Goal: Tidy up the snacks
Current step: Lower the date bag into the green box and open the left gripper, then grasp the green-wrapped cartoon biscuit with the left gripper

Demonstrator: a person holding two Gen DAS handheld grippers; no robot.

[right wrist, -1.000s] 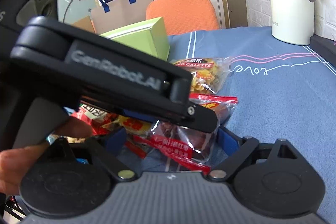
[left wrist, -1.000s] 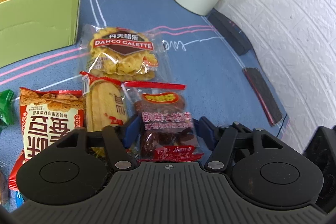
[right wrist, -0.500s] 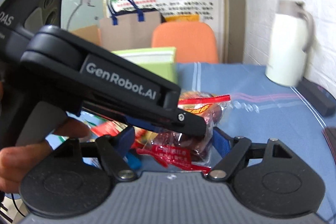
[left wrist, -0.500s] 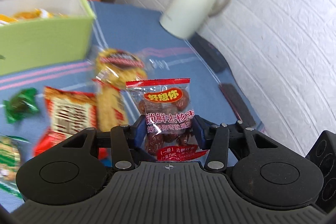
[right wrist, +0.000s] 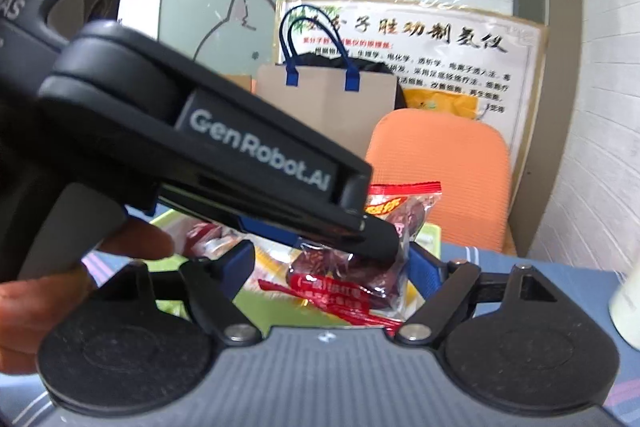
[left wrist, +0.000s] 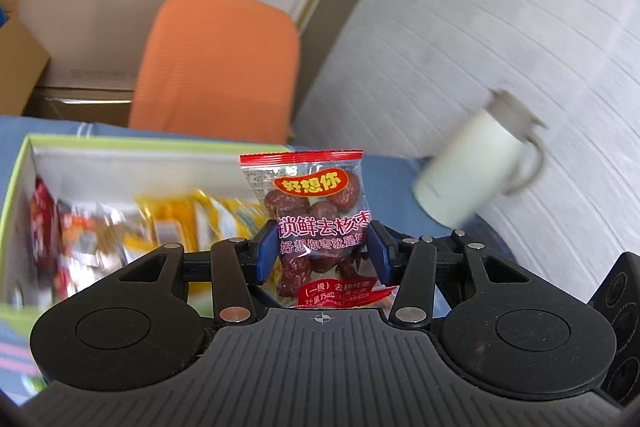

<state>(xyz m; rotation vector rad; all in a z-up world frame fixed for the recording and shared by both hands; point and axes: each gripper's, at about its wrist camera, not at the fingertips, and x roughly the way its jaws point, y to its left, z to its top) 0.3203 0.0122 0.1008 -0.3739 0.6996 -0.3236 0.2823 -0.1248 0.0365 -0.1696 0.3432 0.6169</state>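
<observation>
Red date packet (left wrist: 320,227) upright, pinched in left claw (left wrist: 322,253) above green box (left wrist: 24,163), right claw (right wrist: 332,267) spread wide, holding nothing.

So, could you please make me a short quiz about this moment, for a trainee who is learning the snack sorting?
1. True or false: the left claw is shut on the date packet, which is lifted clear of the table.
2. What does the green box contain? A) snack packets B) cups C) nothing
3. Fill in the missing word: the right claw is ____ and grips nothing.

Key: 1 true; 2 A; 3 open.
</observation>
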